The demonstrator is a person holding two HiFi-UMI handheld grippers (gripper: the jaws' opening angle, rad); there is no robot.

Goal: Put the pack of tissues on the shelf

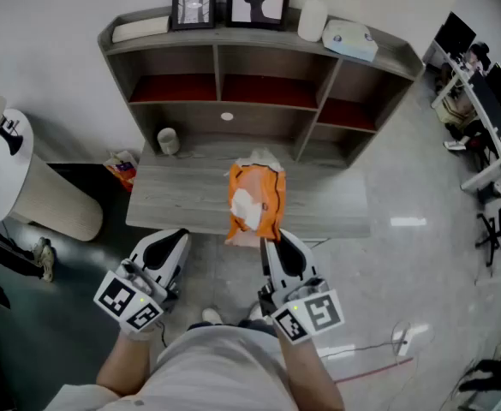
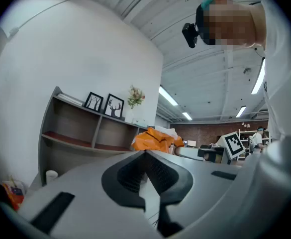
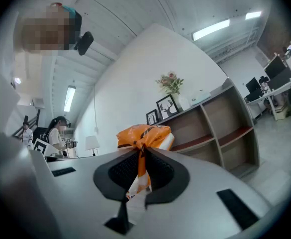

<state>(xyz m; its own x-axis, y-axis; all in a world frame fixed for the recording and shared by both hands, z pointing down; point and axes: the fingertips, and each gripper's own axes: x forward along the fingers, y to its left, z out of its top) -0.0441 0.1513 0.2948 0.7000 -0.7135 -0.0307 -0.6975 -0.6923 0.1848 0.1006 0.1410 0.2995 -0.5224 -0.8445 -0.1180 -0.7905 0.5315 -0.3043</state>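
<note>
I am holding the pack of tissues (image 1: 254, 199) in the right claw (image 1: 271, 242), which is clenched on the crimped near end of its orange wrapper. The right gripper view shows the wrapper pinched between the two pads and the bulk of the pack standing out beyond the tips. The pack is hanging over the middle of the bench (image 1: 169, 197), in front of the shelf (image 1: 259, 120) and well short of it. I judge it to be lifted off the bench, though I cannot tell that for certain from the head view. The left claw (image 1: 181, 234) is waiting just beside the right one at the near edge of the bench, closed on nothing, with its tips meeting.

So I am reading this as the carrying step: the pick-up is done and the placing is not yet.

The next move is calling for a reach forward over the bench to one of the open compartments. The middle one (image 1: 263, 92) is lying straight ahead and looks bare. The top board is carrying picture frames (image 1: 224, 0), a vase (image 1: 313, 17) and a box (image 1: 350, 39). Because the grip is only on the thin end of the wrapper, the pack may sag or swing. I am planning to go slowly, clear the shelf's edge, set the pack fully inside, and only then release.
</note>
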